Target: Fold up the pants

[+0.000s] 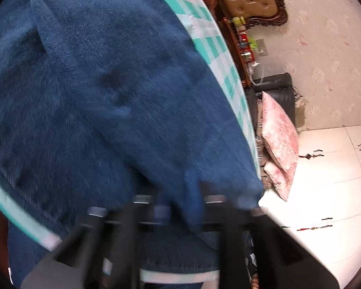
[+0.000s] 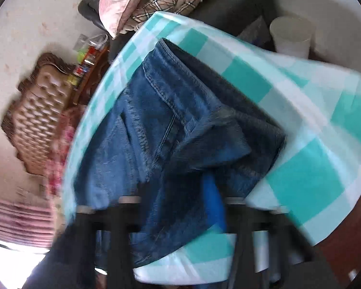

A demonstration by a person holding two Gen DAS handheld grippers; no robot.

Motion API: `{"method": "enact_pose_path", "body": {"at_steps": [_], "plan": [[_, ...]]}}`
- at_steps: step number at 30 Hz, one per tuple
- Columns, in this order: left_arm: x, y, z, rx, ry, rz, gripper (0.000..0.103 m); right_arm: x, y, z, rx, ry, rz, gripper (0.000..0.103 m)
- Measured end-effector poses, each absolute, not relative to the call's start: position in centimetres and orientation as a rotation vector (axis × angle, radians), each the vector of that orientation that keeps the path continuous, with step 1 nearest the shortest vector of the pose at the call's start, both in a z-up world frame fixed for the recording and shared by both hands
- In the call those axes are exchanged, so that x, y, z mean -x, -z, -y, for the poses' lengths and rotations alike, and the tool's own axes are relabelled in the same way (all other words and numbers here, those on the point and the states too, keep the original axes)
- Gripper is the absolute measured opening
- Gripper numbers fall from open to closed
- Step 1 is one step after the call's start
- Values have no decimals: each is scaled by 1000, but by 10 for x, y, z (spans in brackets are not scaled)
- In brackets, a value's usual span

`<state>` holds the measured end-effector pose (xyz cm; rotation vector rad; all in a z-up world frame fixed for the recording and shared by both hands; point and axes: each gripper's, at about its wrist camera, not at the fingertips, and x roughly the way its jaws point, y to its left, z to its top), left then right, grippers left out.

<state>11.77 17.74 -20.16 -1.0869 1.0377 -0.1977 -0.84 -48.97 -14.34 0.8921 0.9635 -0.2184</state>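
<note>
Pants (image 2: 170, 125) near tablecloth (image 2: 308, 159) edge

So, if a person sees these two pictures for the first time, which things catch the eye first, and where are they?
The blue jeans dominate, lying bunched on the table's teal-and-white checked tablecloth, and they fill most of the left wrist view. At the bottom of each view a hand-held gripper meets the denim: the left hand-held gripper and the right hand-held gripper. A pink pillow leans at the right of the left view.
</note>
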Motion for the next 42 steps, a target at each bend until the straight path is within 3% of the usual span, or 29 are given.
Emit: {"method": "enact_pose_path", "body": {"at_steps": [6, 11, 20, 26, 28, 35, 39, 40, 42], "plan": [[-83, 143, -178, 1017, 233, -960, 2, 37, 73, 480, -735, 233, -835, 3], [-63, 183, -168, 1030, 181, -1079, 2, 33, 135, 490, -751, 308, -990, 3], [-44, 185, -169, 1046, 188, -1058, 2, 45, 99, 484, -681, 324, -899, 3], [-41, 206, -177, 1087, 204, -1077, 9, 36, 131, 475, -583, 402, -982, 2], [-39, 202, -190, 1092, 193, -1035, 21, 38, 136, 476, -591, 407, -984, 3], [-44, 212, -306, 1233, 38, -849, 21, 38, 149, 478, -600, 414, -999, 2], [-57, 220, -368, 1268, -28, -812, 20, 34, 150, 475, -584, 427, -1007, 3], [-62, 224, -384, 1287, -45, -821, 9, 33, 150, 475, -582, 430, -1008, 3], [-61, 211, -403, 1254, -88, -816, 3, 33, 149, 475, -586, 433, -1010, 3]]}}
